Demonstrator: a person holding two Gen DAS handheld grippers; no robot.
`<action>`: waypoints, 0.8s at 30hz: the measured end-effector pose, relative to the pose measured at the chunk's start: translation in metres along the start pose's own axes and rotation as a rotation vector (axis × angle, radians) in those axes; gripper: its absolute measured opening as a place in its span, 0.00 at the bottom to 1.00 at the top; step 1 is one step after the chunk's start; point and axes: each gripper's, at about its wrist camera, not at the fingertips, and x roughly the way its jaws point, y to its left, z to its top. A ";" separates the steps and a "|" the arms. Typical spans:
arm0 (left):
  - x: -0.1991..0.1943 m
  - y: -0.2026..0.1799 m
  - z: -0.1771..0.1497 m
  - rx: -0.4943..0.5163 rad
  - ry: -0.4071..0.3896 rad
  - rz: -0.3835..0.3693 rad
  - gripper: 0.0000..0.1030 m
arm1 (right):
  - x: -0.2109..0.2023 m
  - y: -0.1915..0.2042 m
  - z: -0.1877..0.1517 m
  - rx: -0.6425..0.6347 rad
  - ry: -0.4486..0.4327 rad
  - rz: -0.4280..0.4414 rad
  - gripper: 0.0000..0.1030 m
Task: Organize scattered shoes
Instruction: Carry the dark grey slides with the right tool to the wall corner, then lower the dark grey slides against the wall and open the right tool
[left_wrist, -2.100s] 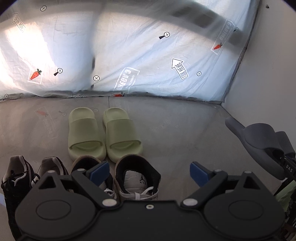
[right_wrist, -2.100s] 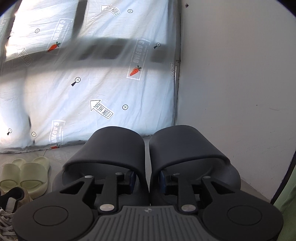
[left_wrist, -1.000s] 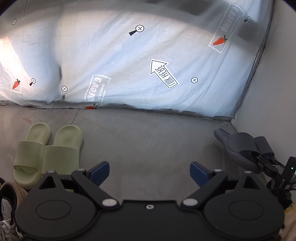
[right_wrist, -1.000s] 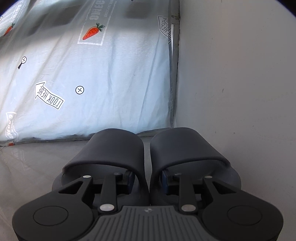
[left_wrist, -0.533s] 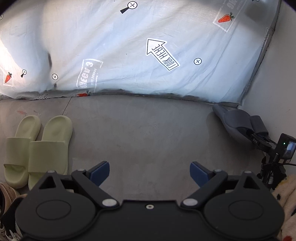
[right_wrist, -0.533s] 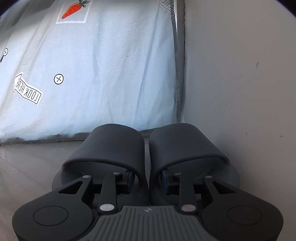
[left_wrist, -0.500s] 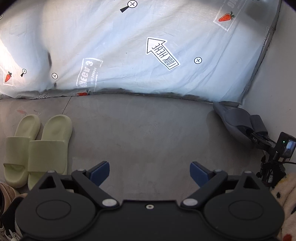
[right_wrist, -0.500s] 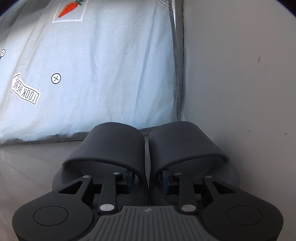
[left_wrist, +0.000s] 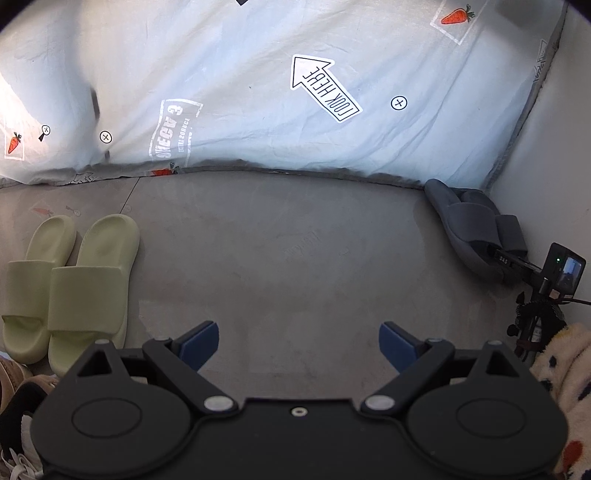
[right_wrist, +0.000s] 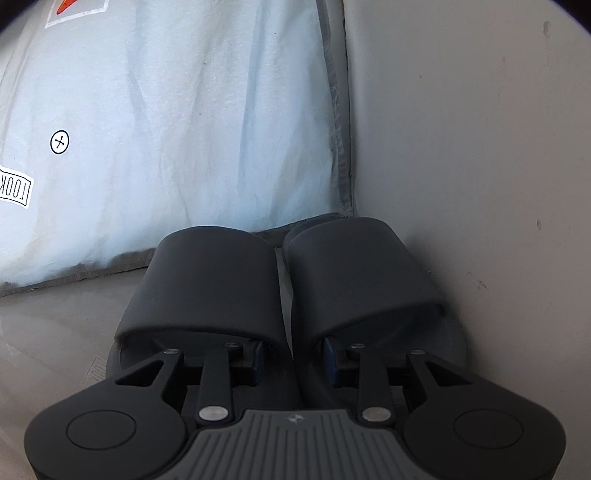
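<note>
Letting go too soon, the right gripper (right_wrist: 291, 360), just easing its pinch on the 2 dark slides (right_wrist: 280, 291) by the wall (right_wrist: 480, 147), could tip them crooked.

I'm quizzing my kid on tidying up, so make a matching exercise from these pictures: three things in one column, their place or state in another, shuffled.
Things:
1. pale green foam slides
2. dark grey foam slides
3. left gripper

Places or states:
A. open, nothing between the pads
B. in the corner by the wall, right gripper between them
C. side by side on the floor, far left

Pairs: 1-C, 2-B, 3-A
</note>
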 end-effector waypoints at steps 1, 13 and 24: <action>0.001 -0.001 0.000 0.002 0.002 -0.002 0.92 | 0.000 0.001 -0.001 -0.020 0.003 -0.002 0.36; -0.005 0.005 -0.004 -0.012 -0.010 -0.008 0.92 | -0.006 0.006 0.005 -0.138 0.078 -0.047 0.74; -0.007 0.013 -0.002 -0.064 -0.015 -0.040 0.92 | -0.017 -0.019 0.020 0.046 0.245 -0.059 0.87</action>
